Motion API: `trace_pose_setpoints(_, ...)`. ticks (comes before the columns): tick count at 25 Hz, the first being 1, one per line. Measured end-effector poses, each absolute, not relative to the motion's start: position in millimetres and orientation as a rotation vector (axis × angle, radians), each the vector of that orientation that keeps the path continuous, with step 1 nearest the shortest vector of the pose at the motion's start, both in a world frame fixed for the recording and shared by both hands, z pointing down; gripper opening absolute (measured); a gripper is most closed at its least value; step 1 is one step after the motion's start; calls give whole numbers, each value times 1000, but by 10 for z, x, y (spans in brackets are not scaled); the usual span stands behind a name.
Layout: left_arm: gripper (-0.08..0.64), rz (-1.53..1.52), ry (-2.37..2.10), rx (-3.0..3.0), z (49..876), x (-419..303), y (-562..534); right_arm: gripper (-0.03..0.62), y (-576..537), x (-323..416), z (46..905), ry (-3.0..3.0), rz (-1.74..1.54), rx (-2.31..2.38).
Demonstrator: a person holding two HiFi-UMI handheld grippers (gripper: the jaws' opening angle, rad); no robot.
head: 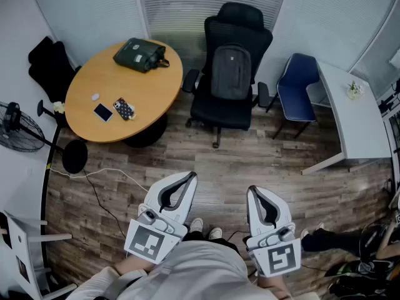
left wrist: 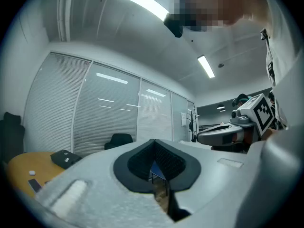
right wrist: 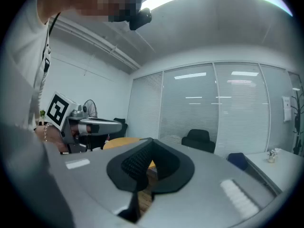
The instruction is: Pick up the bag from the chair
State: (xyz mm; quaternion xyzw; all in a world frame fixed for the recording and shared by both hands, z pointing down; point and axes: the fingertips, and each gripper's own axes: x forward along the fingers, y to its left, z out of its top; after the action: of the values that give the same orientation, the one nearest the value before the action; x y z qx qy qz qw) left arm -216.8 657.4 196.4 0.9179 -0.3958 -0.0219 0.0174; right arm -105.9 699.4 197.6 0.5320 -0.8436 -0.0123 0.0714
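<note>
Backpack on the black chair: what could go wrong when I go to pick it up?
The chair may swivel or roll as the backpack is pulled. The green bag on the table could be taken by mistake. The left gripper and right gripper are shut and must open first.

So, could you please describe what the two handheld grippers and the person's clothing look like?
Both the left gripper and the right gripper have smooth light-grey, tapering shells with black ribbed lining inside the jaws. Each carries a white cube printed with black square markers at its rear. The person wears a pale top.
</note>
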Motion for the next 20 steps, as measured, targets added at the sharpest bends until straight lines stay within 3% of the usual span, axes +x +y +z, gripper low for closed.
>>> trace_pose_setpoints(20, 0, -66, -1194, 2858, 1975, -2135, 6744, 3, 7134, -1047, 1902, -2569, -80, 1606)
